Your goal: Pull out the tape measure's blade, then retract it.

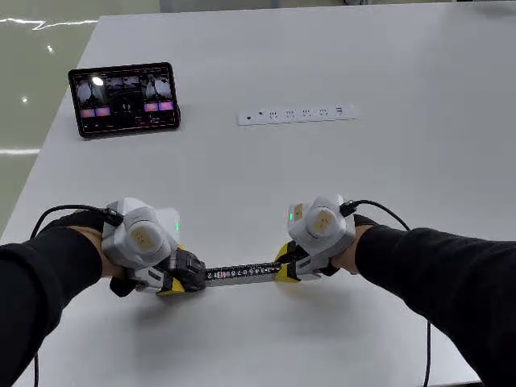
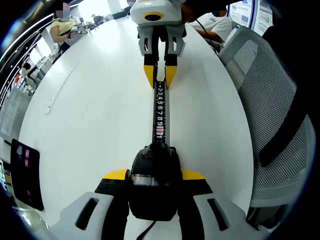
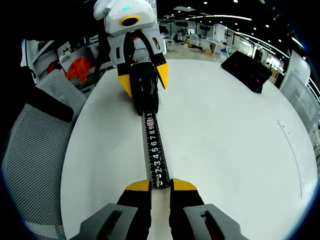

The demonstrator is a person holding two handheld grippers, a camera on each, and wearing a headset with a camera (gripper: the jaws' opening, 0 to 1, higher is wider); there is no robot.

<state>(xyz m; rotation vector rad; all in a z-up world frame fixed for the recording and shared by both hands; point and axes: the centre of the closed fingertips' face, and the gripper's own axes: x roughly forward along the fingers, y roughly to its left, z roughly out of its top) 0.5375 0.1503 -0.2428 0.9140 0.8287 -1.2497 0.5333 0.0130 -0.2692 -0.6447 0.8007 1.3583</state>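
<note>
A white table is seen in a bright open office. The tape measure is lying on it, at the near edge, and its black case is clamped between the yellow tips of the left gripper, whose jaws are spread about as wide as the case. The blade is drawn out flat over the table between the two grippers, and numbers up to about twelve can be read on it. Its free end is pinched by the right gripper, whose jaws are brought narrow around it. The grippers are pointed toward each other, and each is held by a hand in a black sleeve. Beyond the left gripper, farther over the table, a dark tablet with a lit screen is placed. Beyond the right gripper, a white power strip is laid flat. A grey mesh chair is seen beside the table.
</note>
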